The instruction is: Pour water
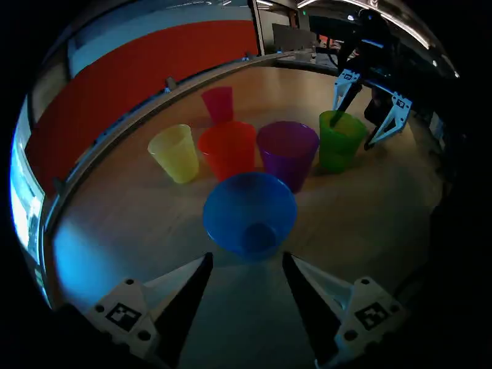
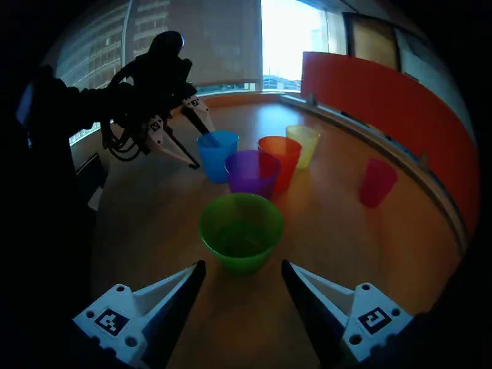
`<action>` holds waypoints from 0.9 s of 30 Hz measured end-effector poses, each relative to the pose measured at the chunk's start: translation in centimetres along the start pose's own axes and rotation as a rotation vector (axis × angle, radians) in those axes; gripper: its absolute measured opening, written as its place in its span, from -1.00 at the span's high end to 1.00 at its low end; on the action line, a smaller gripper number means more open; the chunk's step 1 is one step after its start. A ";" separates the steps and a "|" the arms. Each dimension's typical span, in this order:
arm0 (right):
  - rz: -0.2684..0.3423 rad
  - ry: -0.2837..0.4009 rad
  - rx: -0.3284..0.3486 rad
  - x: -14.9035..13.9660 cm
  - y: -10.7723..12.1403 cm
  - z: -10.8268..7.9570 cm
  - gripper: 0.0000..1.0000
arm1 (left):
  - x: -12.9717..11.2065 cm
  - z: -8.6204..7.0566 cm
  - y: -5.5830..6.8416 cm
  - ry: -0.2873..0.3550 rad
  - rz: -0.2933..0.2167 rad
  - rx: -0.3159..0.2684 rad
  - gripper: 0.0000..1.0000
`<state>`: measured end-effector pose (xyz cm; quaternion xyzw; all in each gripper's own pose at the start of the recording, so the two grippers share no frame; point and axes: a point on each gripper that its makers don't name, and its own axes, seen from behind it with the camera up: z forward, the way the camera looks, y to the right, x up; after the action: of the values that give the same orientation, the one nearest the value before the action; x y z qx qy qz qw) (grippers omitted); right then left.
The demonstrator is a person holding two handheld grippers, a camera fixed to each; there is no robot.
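Several coloured plastic cups stand on a wooden table [image 1: 369,203]. In the left gripper view a blue cup [image 1: 249,212] stands upright just ahead of my left gripper [image 1: 246,258], which is open and apart from it. In the right gripper view a green cup [image 2: 241,232] stands just ahead of my right gripper [image 2: 242,264], also open. Each view shows the other gripper farther off: the right gripper [image 1: 352,135] at the green cup [image 1: 340,140], the left gripper [image 2: 206,154] at the blue cup [image 2: 216,154]. I cannot tell whether either cup holds water.
A purple cup [image 1: 288,150], an orange cup [image 1: 229,147] and a yellow cup [image 1: 175,152] stand in a row between the two, with a pink cup [image 1: 218,103] behind. A red wall panel [image 1: 135,80] runs along the table's far edge. A person's dark sleeve [image 2: 67,104] holds the left gripper.
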<state>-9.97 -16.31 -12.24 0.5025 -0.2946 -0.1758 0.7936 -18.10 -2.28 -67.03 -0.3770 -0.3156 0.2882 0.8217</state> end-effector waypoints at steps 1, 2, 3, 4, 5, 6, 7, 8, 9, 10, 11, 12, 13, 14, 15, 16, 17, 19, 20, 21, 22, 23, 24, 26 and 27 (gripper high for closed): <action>0.003 0.001 -0.005 -0.1 0.0 -0.2 -0.91 | -0.1 -0.2 -0.1 0.001 -0.001 0.004 -0.67; 0.005 0.001 -0.009 -0.1 0.1 -0.4 -0.91 | -0.1 -0.3 -0.1 0.002 -0.001 0.008 -0.68; 0.009 0.002 -0.016 -0.2 0.2 -0.7 -0.91 | -0.2 -0.5 -0.2 0.002 -0.003 0.014 -0.67; 0.011 0.002 -0.023 -0.3 0.3 -0.9 -0.91 | -0.3 -0.7 -0.3 0.002 -0.006 0.019 -0.67; 0.014 0.002 -0.030 -0.4 0.3 -1.1 -0.91 | -0.4 -0.8 -0.4 0.001 -0.008 0.024 -0.67; 0.017 0.002 -0.038 -0.4 0.4 -1.3 -0.90 | -0.6 -1.0 -0.5 0.001 -0.010 0.030 -0.67; 0.020 0.002 -0.044 -0.5 0.5 -1.5 -0.91 | -0.7 -1.1 -0.6 0.001 -0.012 0.035 -0.67; 0.022 0.002 -0.051 -0.6 0.5 -1.7 -0.91 | -0.8 -1.3 -0.7 0.001 -0.014 0.041 -0.67; 0.026 0.001 -0.057 -0.7 0.6 -1.9 -0.91 | -1.0 -1.5 -0.8 0.002 -0.016 0.047 -0.67; 0.029 0.001 -0.062 -0.7 0.6 -2.1 -0.91 | -1.1 -1.7 -0.9 0.003 -0.018 0.052 -0.67; 0.033 0.000 -0.067 -0.8 0.7 -2.2 -0.91 | -1.2 -1.8 -1.0 0.004 -0.020 0.057 -0.67; 0.038 0.000 -0.074 -0.8 0.8 -2.4 -0.91 | -1.4 -2.0 -1.1 0.005 -0.025 0.064 -0.67; 0.044 0.001 -0.080 -0.9 0.9 -2.6 -0.91 | -1.5 -2.2 -1.3 0.006 -0.030 0.071 -0.67; 0.049 0.001 -0.087 -0.9 1.0 -2.8 -0.91 | -1.6 -2.4 -1.4 0.007 -0.036 0.077 -0.68; 0.058 0.001 -0.095 -1.0 1.1 -2.9 -0.91 | -1.8 -2.6 -1.6 0.008 -0.046 0.087 -0.68; 0.066 0.001 -0.102 -1.1 1.3 -3.1 -0.91 | -1.9 -2.7 -1.8 0.009 -0.056 0.096 -0.68; 0.074 0.002 -0.109 -1.2 1.4 -3.2 -0.91 | -2.0 -2.9 -2.0 0.009 -0.066 0.106 -0.67; 0.092 0.003 -0.126 -1.3 1.7 -3.6 -0.91 | -2.3 -3.2 -2.3 0.016 -0.088 0.122 -0.67; 0.100 0.003 -0.133 -1.4 1.9 -3.8 -0.91 | -2.4 -3.3 -2.5 0.020 -0.099 0.130 -0.67; 0.110 0.005 -0.143 -1.4 2.0 -4.0 -0.91 | -2.4 -3.5 -2.7 0.025 -0.110 0.141 -0.67; 0.118 0.006 -0.152 -1.5 2.2 -4.2 -0.91 | -2.5 -3.7 -2.9 0.029 -0.119 0.151 -0.67; 0.127 0.007 -0.161 -1.5 2.3 -4.3 -0.91 | -2.6 -3.8 -3.1 0.033 -0.128 0.162 -0.67; 0.137 0.009 -0.171 -1.5 2.6 -4.6 -0.91 | -2.6 -4.0 -3.3 0.036 -0.137 0.173 -0.67; 0.155 0.013 -0.191 -1.4 3.1 -4.9 -0.91 | -2.7 -4.3 -3.7 0.042 -0.152 0.192 -0.67; 0.165 0.016 -0.203 -1.3 3.3 -5.1 -0.91 | -2.8 -4.5 -3.9 0.046 -0.158 0.203 -0.67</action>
<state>-7.68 -10.56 -11.24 0.3951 -0.3093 -0.1349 0.8544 -15.60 -8.38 -67.07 -0.2724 -0.2948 0.2441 0.8828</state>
